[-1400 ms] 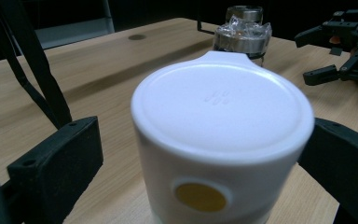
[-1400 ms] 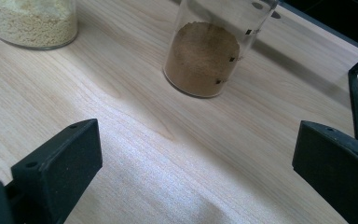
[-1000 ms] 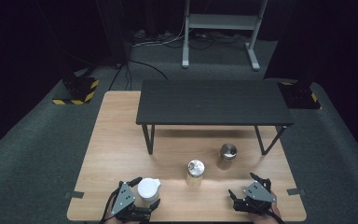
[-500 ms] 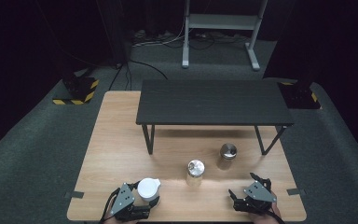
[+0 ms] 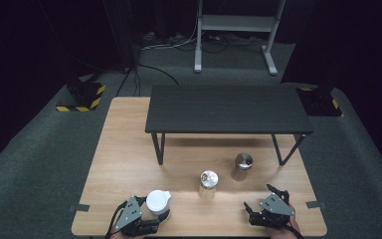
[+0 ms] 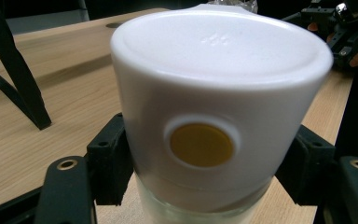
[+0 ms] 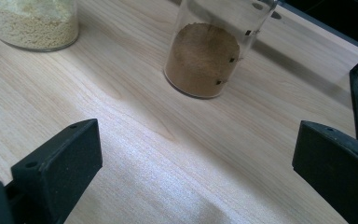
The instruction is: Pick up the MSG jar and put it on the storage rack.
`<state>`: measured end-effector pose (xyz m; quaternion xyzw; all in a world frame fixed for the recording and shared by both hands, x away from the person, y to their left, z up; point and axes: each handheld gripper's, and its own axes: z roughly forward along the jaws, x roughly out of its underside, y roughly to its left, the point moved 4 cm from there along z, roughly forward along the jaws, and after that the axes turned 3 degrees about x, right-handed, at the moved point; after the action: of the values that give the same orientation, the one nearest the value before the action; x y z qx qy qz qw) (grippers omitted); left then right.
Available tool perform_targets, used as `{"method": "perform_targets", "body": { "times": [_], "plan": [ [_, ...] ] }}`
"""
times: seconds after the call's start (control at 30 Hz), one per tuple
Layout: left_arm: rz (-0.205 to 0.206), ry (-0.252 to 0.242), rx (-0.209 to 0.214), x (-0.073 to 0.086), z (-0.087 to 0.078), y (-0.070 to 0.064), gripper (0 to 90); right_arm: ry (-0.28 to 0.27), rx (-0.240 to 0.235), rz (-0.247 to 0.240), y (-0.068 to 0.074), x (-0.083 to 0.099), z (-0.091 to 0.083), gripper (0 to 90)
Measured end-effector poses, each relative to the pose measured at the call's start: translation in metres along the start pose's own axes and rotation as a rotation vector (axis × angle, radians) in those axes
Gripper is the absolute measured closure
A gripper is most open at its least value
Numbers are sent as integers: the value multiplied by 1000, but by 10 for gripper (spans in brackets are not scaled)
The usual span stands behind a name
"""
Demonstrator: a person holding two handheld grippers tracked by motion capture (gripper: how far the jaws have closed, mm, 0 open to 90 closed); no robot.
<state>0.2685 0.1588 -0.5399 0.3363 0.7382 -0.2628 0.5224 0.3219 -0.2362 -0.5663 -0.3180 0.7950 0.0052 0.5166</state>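
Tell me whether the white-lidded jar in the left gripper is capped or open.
Capped: the white lid sits squarely over the white-lidded jar, with the left gripper jaws against its sides.

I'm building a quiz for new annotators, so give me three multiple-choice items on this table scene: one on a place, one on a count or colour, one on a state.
1. Where does the white-lidded jar stand?
A. on the black bench
B. between the left gripper's jaws, at the table's near edge
C. beside the right gripper

2. How many jars stand on the wooden table?
A. one
B. three
C. five

3. How are the right gripper's jaws?
A. open, holding nothing
B. shut on a jar
C. shut on a spoon

Answers: 1 B, the left gripper has a jaw at each side of it; 2 B, the high view shows three; 3 A, bare wood lies between the jaws.
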Motion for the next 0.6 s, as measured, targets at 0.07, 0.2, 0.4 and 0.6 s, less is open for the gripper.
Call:
{"method": "perform_targets", "body": {
  "times": [0.07, 0.2, 0.4, 0.6],
  "plan": [
    [-9, -3, 2, 0, -1, 1, 304, -1, 0, 3, 0, 0, 0, 2],
    [-14, -19, -5, -2, -3, 2, 304, -1, -1, 4, 0, 0, 0, 2],
    [-16, -60, -19, -8, -8, 2, 304, -1, -1, 2, 0, 0, 0, 2],
    [-30, -86, -33, -12, -13, 3, 304, 1, -1, 1, 0, 0, 0, 2]
  ]
}}
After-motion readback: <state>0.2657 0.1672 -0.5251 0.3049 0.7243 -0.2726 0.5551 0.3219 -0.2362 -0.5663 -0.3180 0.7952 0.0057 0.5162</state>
